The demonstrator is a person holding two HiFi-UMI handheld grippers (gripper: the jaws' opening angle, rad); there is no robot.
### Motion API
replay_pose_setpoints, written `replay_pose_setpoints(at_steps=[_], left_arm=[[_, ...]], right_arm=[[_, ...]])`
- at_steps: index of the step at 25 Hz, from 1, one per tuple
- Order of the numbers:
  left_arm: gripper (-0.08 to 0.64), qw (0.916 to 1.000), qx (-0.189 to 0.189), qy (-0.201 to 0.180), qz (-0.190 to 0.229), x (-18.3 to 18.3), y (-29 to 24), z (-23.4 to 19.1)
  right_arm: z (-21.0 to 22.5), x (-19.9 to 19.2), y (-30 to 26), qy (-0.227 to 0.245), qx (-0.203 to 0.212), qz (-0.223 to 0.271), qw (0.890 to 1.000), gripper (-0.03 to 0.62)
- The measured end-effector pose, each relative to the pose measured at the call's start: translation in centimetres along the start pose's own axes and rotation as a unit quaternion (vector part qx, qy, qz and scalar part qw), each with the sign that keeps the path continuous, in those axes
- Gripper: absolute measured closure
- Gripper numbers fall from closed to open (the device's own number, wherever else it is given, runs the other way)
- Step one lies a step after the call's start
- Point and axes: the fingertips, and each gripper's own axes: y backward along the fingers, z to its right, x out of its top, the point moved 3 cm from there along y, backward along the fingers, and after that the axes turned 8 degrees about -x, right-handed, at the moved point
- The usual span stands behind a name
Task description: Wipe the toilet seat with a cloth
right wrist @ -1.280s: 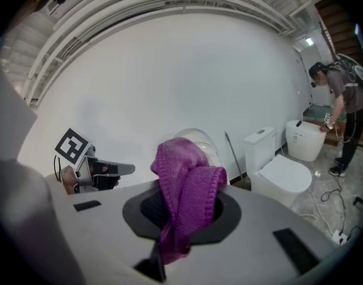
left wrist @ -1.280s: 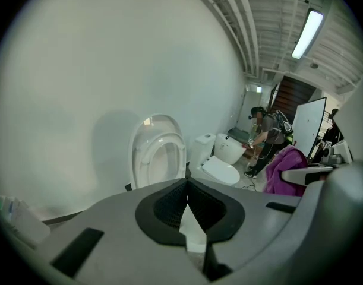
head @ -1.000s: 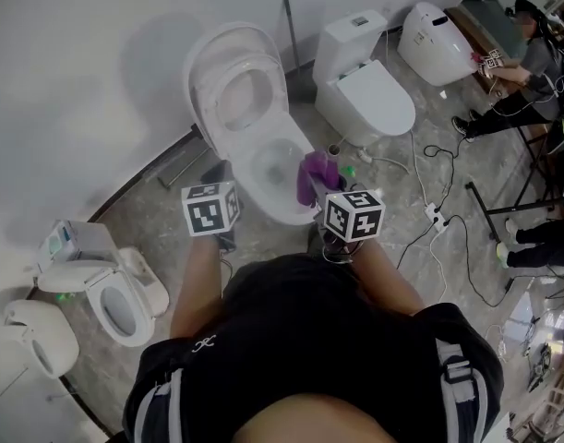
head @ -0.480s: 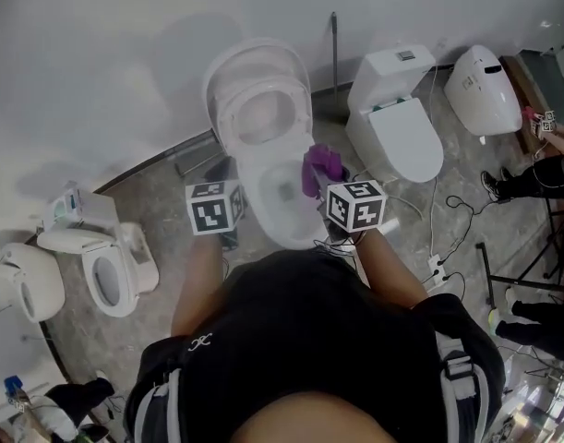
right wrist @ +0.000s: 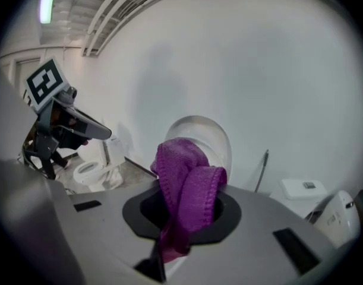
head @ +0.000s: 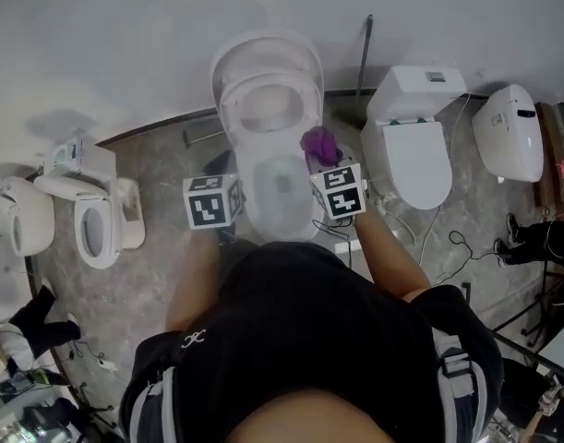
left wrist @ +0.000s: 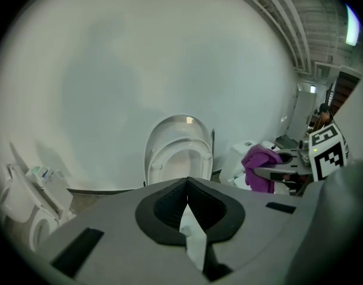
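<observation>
Cloth (right wrist: 190,189) in right gripper (head: 323,166), tilted down (clamped)

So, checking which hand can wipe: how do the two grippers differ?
The left gripper is shut and empty; the right gripper is shut on a purple cloth. The left sits left of the open toilet, the right at its right edge. Both point toward it.

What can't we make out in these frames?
- Head view: any dirt on the toilet bowl or raised lid and seat, too small.
- Left gripper view: bowl mostly hidden behind the left tongs, by their own body.
- Right gripper view: bowl hidden behind the right tongs; lid and seat largely behind the purple cloth they grip.
</observation>
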Motion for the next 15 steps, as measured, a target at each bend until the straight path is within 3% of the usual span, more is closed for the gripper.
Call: replay_pose_setpoints(at_steps=[3, 5, 15], left_arm=[[0.554, 0.9998, 0.008, 0.007, -0.015, -1.1, -0.2, 0.3], [0.554, 0.9997, 0.011, 0.005, -0.019, -1.2, -0.2, 0.0], [0.554, 0.9999, 0.012, -0.001, 0.005, 0.8, 0.1, -4.6]], right_arm=[[0.5, -0.1, -3.2, 0.067, 0.012, -0.025, 0.997, 0.538], [0.8, 0.2, -5.4, 0.087, 0.005, -0.028, 0.996, 0.538], [2.9, 1.2, -14.1, 0.058, -0.07, -0.099, 0.991, 0.538]])
